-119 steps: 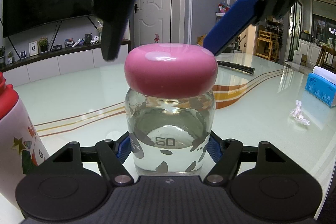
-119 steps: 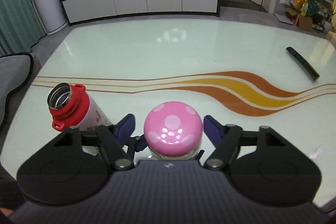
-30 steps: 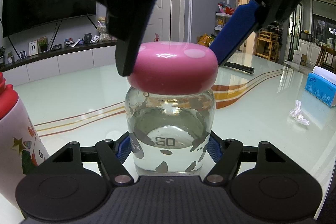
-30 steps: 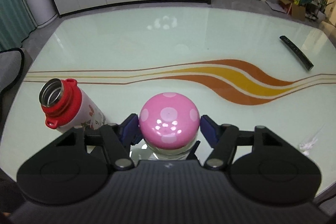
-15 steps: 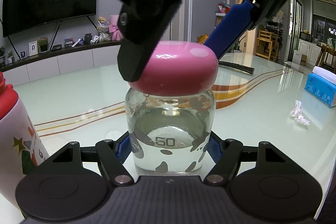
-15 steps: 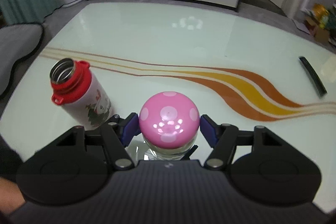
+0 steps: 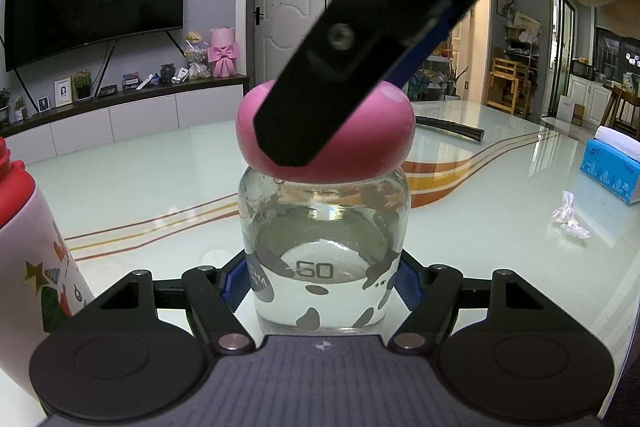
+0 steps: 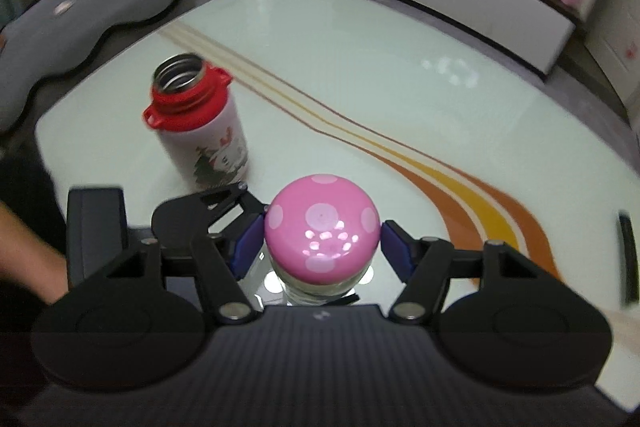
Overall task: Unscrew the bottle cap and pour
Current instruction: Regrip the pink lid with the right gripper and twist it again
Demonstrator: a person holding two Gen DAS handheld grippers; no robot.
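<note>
Right claw [image 8: 322,247] has swung round pink cap [image 8: 322,229], gripping it, left claw [image 7: 322,283] clamps glass bottle [image 7: 324,251], flask [image 8: 198,119] near.

Both tools share one build. The left gripper [image 7: 323,285] has a ribbed dark-grey body with a small white logo, 2 round black discs at its corners, black angular linkage arms with 2 silver screws near the body and 2 smaller ones farther out, and blue ribbed finger pads [image 7: 234,285]. The right gripper [image 8: 322,241] matches it, with darker blue pads [image 8: 394,247]. Bare skin of the left hand [image 8: 28,263] shows at the edge, blurred.
</note>
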